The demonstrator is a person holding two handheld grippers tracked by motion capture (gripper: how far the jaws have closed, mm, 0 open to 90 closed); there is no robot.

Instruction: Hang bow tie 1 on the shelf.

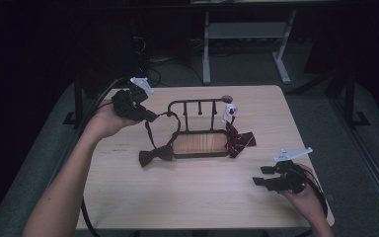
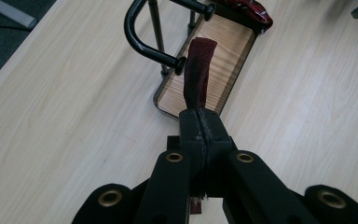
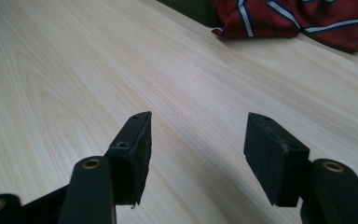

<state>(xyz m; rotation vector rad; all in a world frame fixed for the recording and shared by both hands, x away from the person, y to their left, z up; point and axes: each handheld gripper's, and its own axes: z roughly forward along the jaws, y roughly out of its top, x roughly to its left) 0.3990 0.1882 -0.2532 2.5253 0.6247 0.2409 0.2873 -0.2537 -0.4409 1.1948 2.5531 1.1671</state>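
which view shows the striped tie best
The right gripper view: the striped tie lies close, so its red cloth and pale stripes are sharp, though cropped by the top edge. The high view shows the whole tie beside the rack, small and dim. The left gripper view catches a corner.

Right gripper [image 3: 196, 158]: two black jaws rising from bottom edge, wide apart, nothing between them. Below and beyond: pale light-wood table top [image 3: 98, 70], grain running diagonally. Far right corner of view: crumpled dark red cloth with white and blue stripes [image 3: 289, 18] lying on table, well apart from jaws. Dark object's edge beside cloth, unclear.
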